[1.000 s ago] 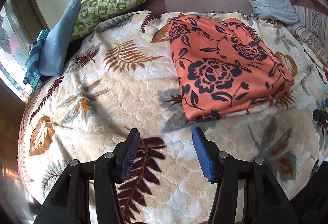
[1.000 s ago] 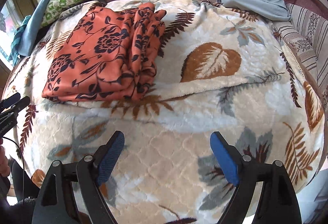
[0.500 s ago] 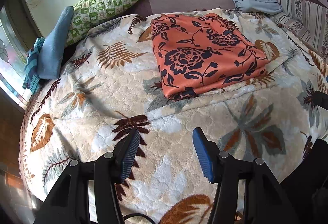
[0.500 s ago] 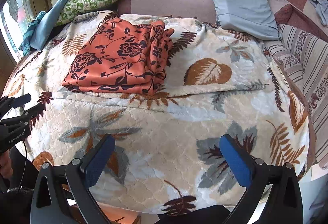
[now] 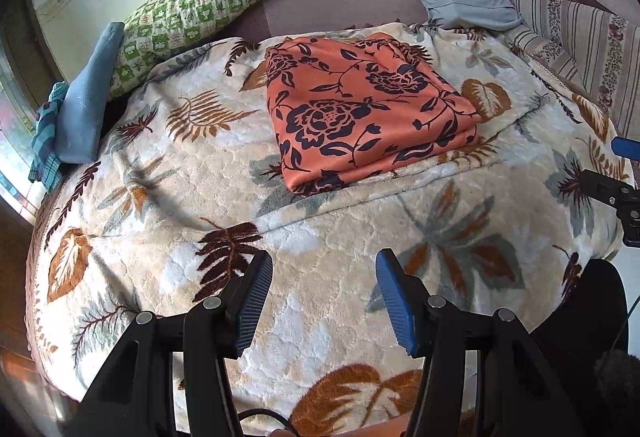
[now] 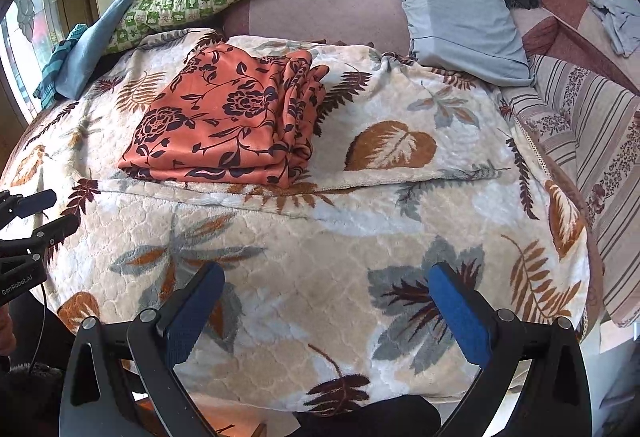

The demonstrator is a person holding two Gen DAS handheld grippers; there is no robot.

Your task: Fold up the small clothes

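An orange garment with dark floral print point(image 5: 364, 113) lies folded into a neat rectangle on the leaf-patterned blanket point(image 5: 200, 173). It also shows in the right wrist view point(image 6: 228, 121), with its stacked layers facing right. My left gripper point(image 5: 324, 301) is open and empty, held well back from the garment over the blanket's near edge. My right gripper point(image 6: 324, 313) is open wide and empty, also back over the near edge. Each gripper shows at the edge of the other's view.
A green checked pillow point(image 5: 200, 9) and a blue folded cloth point(image 5: 86, 105) lie at the back left. A grey-blue pillow point(image 6: 452, 1) lies at the back right beside a striped cover point(image 6: 592, 117). A small grey cloth point(image 6: 616, 21) lies far right.
Both grippers have pulled back from the folded garment, which now looks smaller and farther. The right gripper's jaws have opened wider. The garment itself has not moved.
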